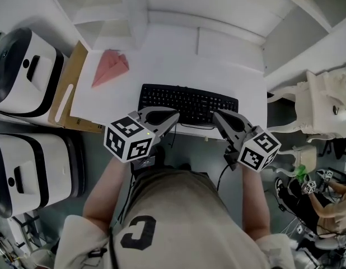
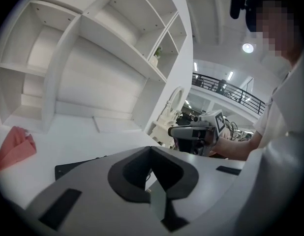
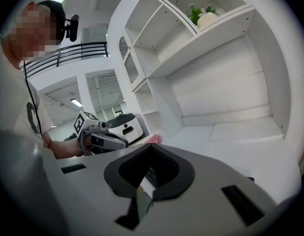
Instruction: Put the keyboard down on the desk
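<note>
Head view: the keyboard (image 1: 187, 102) is lying flat on the white worktop (image 1: 162, 55), right along the front edge, square in front of you. Your left tongs (image 1: 174, 116) and right tongs (image 1: 218, 115) both point in at its near edge from either side, tips over the front row of keys. Can't tell from up here if they actually touch it. A pink folded thing (image 1: 110, 67) sits further back to the left, well apart from the keyboard. A cardboard sheet (image 1: 69, 80) pokes out past the left end of the worktop, with two white machines (image 1: 24, 72) beside it.

Left gripper view: the jaws are pressed together with nothing between them. A dark corner of the keyboard peeks out on the worktop to their left, and the pink thing is off at the far left. Your right tongs float on the other side, near the middle of the shot.

Right gripper view: same deal, jaws closed tight and empty. You can see a few keys through the cutout just below the tips. Your left tongs show over on the left, and up on the shelf (image 3: 216, 28) there's a small plant (image 3: 201, 11).
</note>
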Motion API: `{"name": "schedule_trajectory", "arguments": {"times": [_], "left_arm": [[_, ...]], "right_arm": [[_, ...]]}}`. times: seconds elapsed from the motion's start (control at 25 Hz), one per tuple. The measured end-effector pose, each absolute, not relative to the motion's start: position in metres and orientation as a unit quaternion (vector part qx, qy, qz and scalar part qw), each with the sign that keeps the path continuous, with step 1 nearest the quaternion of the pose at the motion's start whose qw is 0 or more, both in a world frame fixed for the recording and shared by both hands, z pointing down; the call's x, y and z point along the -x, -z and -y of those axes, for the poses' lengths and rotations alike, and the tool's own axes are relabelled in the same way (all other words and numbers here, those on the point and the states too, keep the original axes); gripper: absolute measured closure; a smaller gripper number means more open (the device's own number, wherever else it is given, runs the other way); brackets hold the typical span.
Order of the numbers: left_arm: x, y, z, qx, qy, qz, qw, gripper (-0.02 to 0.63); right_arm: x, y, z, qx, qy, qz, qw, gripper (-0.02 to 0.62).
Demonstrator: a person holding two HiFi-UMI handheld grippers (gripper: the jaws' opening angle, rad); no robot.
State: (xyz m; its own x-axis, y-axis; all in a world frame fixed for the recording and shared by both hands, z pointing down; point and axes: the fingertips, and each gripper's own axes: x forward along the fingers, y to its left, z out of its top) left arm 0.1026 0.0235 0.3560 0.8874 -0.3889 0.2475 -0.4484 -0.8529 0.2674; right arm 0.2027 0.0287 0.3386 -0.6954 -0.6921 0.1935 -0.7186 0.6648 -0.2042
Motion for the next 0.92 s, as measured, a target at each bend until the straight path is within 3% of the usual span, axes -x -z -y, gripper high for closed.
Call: {"name": "schedule_trajectory", "arguments": {"times": [0.48,0.92], "left_arm": [[-0.152,-0.344,-0.057,-0.944,-0.067,0.291,0.142,0.592],[-0.097,-0.360,-0.079,-0.919,-0.063,0.357,0.153,0.592]], "right_arm": [[-0.230,-0.360,-0.094,-0.302,-0.120,0.942,0.079,0.571],[-0.191,-0.375,-0.107,-0.249,-0.138,0.956,0.076,0.571]]}}
